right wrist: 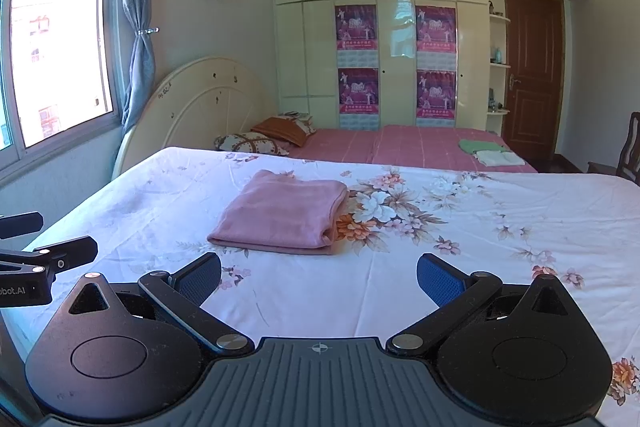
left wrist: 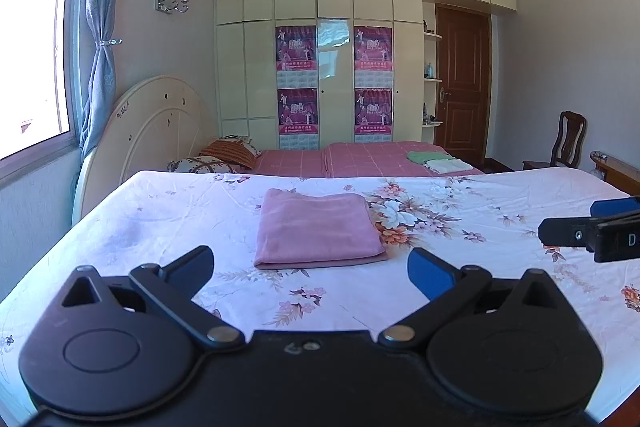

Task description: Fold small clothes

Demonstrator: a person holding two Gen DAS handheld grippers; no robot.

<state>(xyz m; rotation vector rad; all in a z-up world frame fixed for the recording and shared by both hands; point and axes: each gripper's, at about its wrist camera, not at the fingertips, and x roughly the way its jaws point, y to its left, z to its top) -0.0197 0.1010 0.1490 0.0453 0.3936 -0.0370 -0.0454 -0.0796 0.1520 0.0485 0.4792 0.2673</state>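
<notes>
Both tongs [left wrist: 310,273] [right wrist: 319,277] gape empty; right tongs' body cropped.

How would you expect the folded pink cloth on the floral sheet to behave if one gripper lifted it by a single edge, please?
The pink cloth looks soft and layered, so it would probably droop and unfold rather than stay flat. It seems light, judging by how thin the stack lies on the floral sheet. Pushed, it would likely bunch up, possibly dragging the wrinkled sheet along.
</notes>
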